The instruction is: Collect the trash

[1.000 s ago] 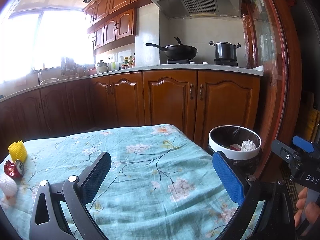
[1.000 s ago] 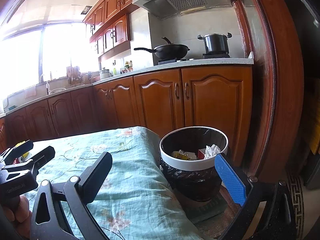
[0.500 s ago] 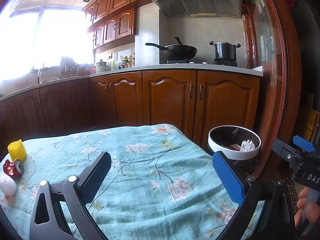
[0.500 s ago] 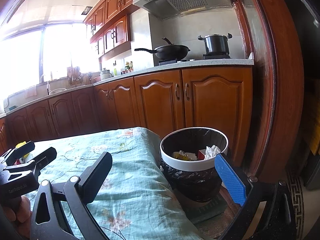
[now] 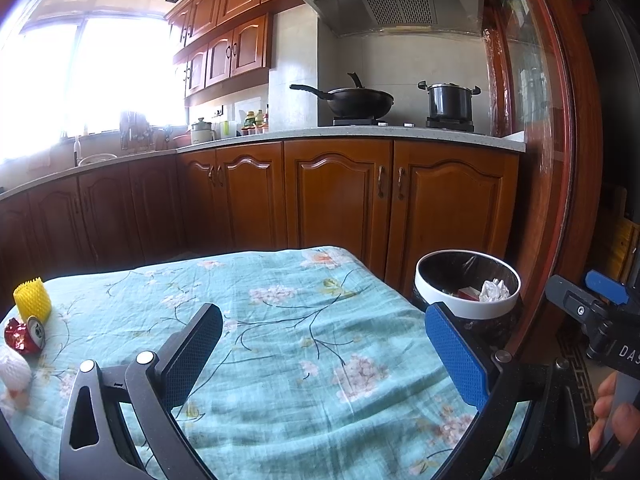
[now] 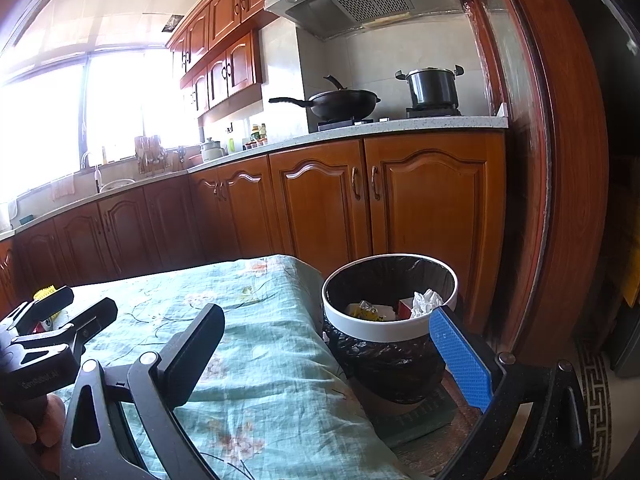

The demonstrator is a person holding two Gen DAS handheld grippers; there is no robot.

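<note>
A white-rimmed trash bin [image 5: 467, 309] [image 6: 390, 330] with a black liner stands on the floor off the table's right edge, holding crumpled paper and wrappers. At the table's far left lie a yellow foam net [image 5: 33, 299], a crushed red can [image 5: 25, 333] and a white foam net [image 5: 14, 372]. My left gripper [image 5: 324, 344] hovers open over the middle of the floral cloth, empty. My right gripper [image 6: 328, 346] is open and empty, its blue finger in front of the bin. The left gripper [image 6: 60, 320] hides most of the trash in the right wrist view.
A teal floral cloth [image 5: 280, 320] covers the table. Wooden cabinets [image 5: 340, 200] run behind it, with a wok [image 5: 352, 102] and a pot [image 5: 450, 100] on the stove. A wooden door frame [image 5: 560, 160] stands right of the bin. A hand [image 5: 614, 424] holds the right gripper.
Both views have shifted only slightly; the grippers stay open and nothing on the table has moved.
</note>
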